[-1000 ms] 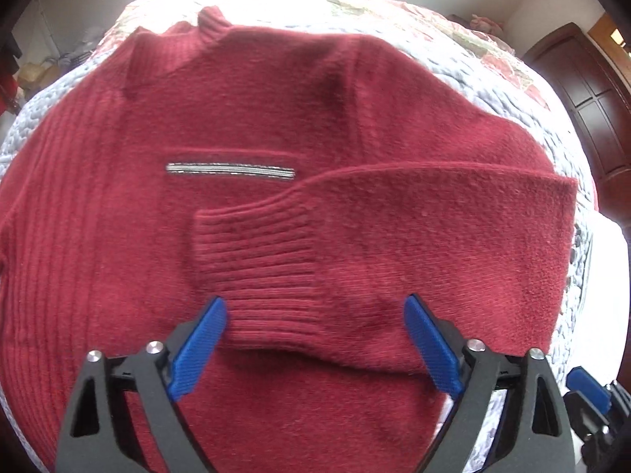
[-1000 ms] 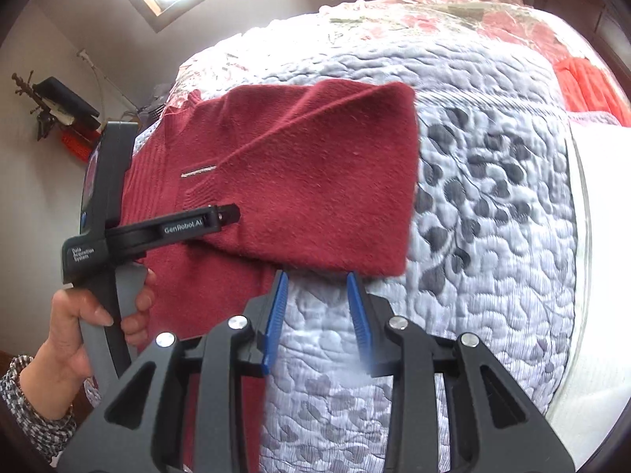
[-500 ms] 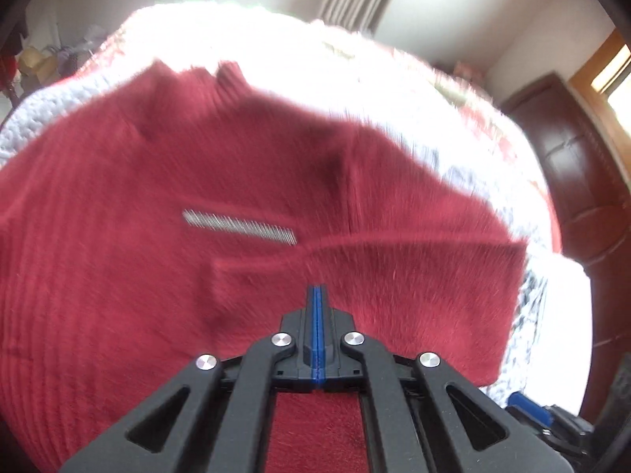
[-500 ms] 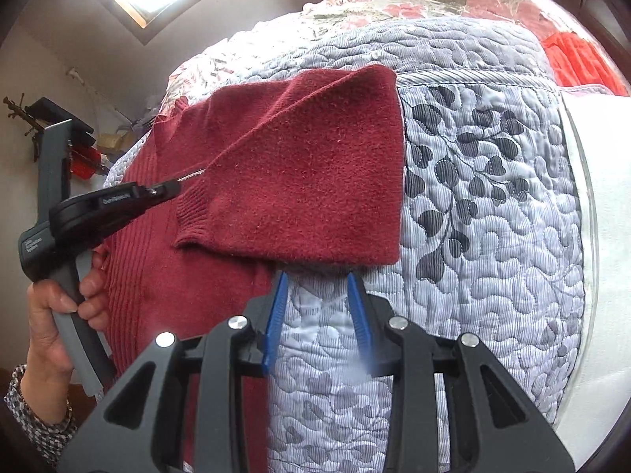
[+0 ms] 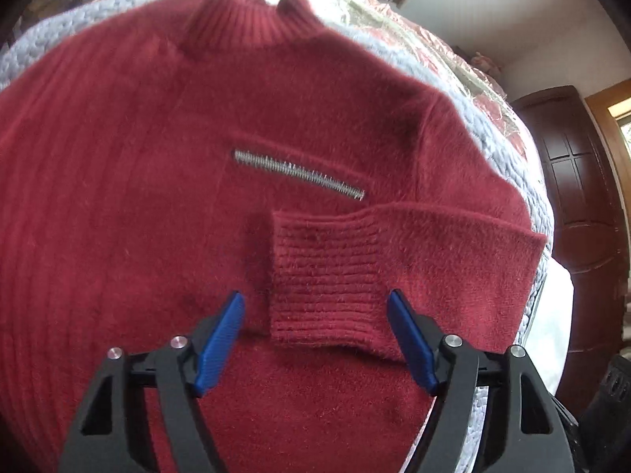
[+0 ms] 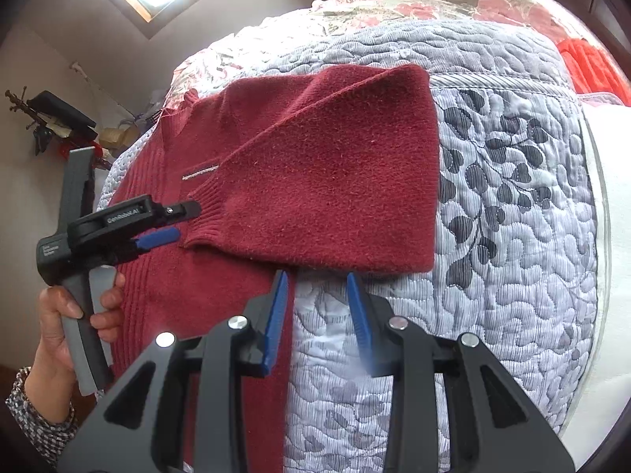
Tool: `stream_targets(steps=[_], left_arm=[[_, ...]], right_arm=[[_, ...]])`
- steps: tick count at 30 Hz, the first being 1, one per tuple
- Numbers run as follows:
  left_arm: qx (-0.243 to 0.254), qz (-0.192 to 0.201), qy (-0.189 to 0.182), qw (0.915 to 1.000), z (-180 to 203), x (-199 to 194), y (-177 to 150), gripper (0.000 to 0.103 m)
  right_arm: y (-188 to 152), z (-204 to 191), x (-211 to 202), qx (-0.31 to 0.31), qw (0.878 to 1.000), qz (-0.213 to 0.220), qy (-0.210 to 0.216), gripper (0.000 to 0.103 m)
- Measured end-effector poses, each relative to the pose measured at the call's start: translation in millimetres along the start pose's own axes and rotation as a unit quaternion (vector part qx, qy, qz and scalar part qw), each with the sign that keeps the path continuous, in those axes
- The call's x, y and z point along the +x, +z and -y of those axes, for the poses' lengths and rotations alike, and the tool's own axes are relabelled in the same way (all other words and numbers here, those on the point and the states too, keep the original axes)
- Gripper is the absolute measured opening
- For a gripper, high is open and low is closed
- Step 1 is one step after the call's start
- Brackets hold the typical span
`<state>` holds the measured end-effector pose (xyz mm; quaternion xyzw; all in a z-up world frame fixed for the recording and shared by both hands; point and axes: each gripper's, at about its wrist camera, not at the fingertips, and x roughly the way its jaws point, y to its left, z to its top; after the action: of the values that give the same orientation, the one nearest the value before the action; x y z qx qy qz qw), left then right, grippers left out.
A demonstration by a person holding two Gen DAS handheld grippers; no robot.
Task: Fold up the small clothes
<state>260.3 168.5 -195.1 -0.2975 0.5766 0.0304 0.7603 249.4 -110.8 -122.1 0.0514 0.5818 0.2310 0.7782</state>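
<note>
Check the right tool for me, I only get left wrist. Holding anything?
Observer: Nothing. The right tool is open, over the quilt just below the folded sleeve.
Operator: Where's the sweater edge relative to it?
Observer: The sweater side edge lines up with one of its blue pads; the other pad is over bare quilt.
Operator: Anything else on the bed?
Observer: An orange-red garment at the far right edge.

Sweater (image 5: pixel 130 205) hem — left side too (fisheye rim) — cut off.
</note>
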Motion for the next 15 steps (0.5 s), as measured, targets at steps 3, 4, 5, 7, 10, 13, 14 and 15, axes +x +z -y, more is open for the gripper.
stream_targets(steps=[3,4,5,7,10,13,14,15], left_arm=[[-0.006,-0.010,0.001,0.9999,0,18,-7,0.075],[0.003,-0.005,0.011,0.9999,3,20,-7,0.075],[0.010,-0.001,0.021,0.9997,9,21,-9,0.070],[0.011,0.009,0.035,0.9993,17,19,-10,0.051],[0.008,0.009,0.005,0.9999,27,16,-10,0.020],[0.005,0.021,-0.015,0.9997,32,5,-8,0.016],[0.003,0.031,-0.021,0.9993,33,-3,-6,0.015],[0.006,0.043,-0.027,0.9987,34,-12,-5,0.015]], right_arm=[[-3,8,-2,0.010,1.000,0.001,0.001,0.032],[-4,11,-3,0.014,1.000,0.002,0.001,0.032],[-5,14,-3,0.018,1.000,0.002,0.001,0.032],[-5,20,-3,0.024,1.000,0.002,0.000,0.032],[-6,30,-3,0.035,0.999,0.001,0.003,0.032],[-6,36,-4,0.040,0.999,0.005,0.004,0.032],[-6,38,-6,0.040,0.999,0.006,0.004,0.032],[-5,39,-7,0.041,0.999,0.008,0.003,0.033]])
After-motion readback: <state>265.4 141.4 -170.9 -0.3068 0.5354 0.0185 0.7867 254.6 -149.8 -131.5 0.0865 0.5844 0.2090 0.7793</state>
